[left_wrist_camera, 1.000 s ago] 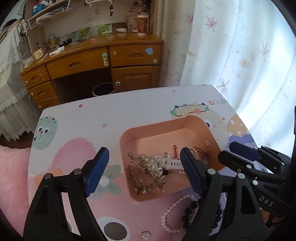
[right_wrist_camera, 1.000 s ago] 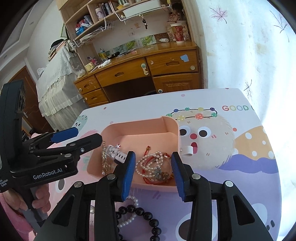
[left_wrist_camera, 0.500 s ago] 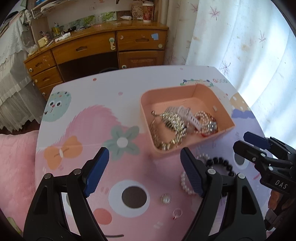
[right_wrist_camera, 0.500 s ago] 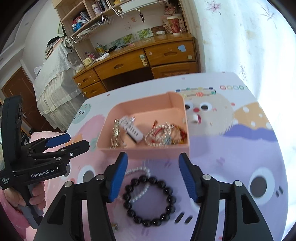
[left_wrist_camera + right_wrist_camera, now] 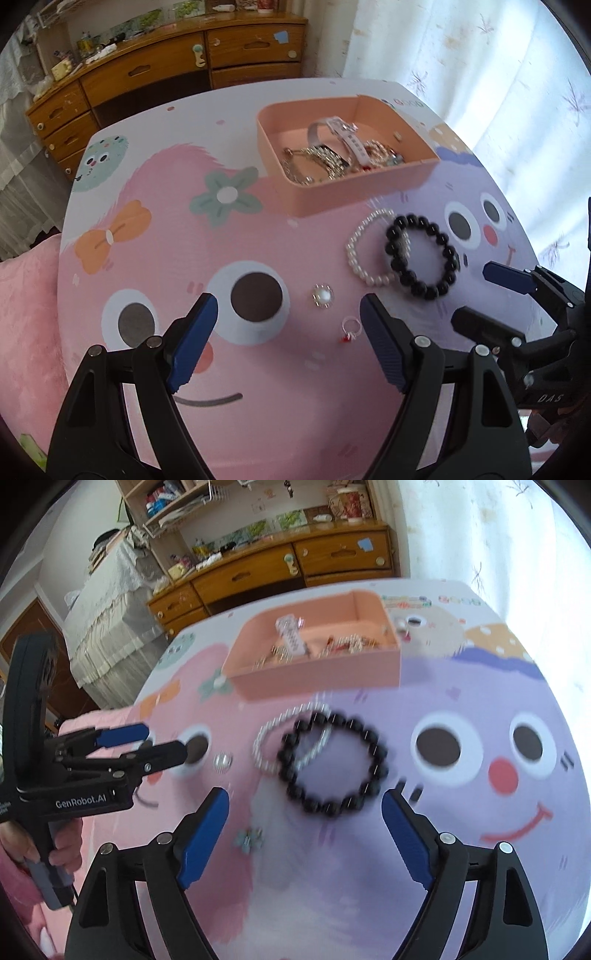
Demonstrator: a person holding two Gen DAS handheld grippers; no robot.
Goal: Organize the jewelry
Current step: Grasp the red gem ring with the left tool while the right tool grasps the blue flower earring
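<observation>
Jewelry lies in two places on the cartoon-printed table (image 5: 155, 236): some in a pink tray (image 5: 365, 186) toward the far side, the rest loose on the tabletop nearer the grippers. Inside the tray sit a white watch (image 5: 345, 138), a heap of gold-coloured chain (image 5: 314, 162) and beaded pieces I cannot tell apart.

Just near of the tray, a white pearl bracelet (image 5: 360, 254) and a black bead bracelet (image 5: 424, 258) lie flat and overlap — the black one crosses the pearl one's right side. To the left of them, apart, is a round pearl brooch (image 5: 322, 295), and nearer again a small ring with a red stone (image 5: 350, 328), close to the left gripper's right finger. In the right wrist view a small pale flower-shaped piece (image 5: 249, 840) lies near that gripper's left finger; blur hides its detail.

Left gripper (image 5: 288, 343) hovers above the table with jaws wide, holding nothing; the brooch and ring lie just beyond its tips. Right gripper (image 5: 306, 825) is also spread wide and empty — the black bracelet (image 5: 332, 764) lies just beyond its fingertips and between them, and the pearl one (image 5: 288, 738) lies to the left of that.

A wooden desk (image 5: 166, 70) with drawers stands beyond the table, and a light curtain (image 5: 480, 66) hangs to the right.
</observation>
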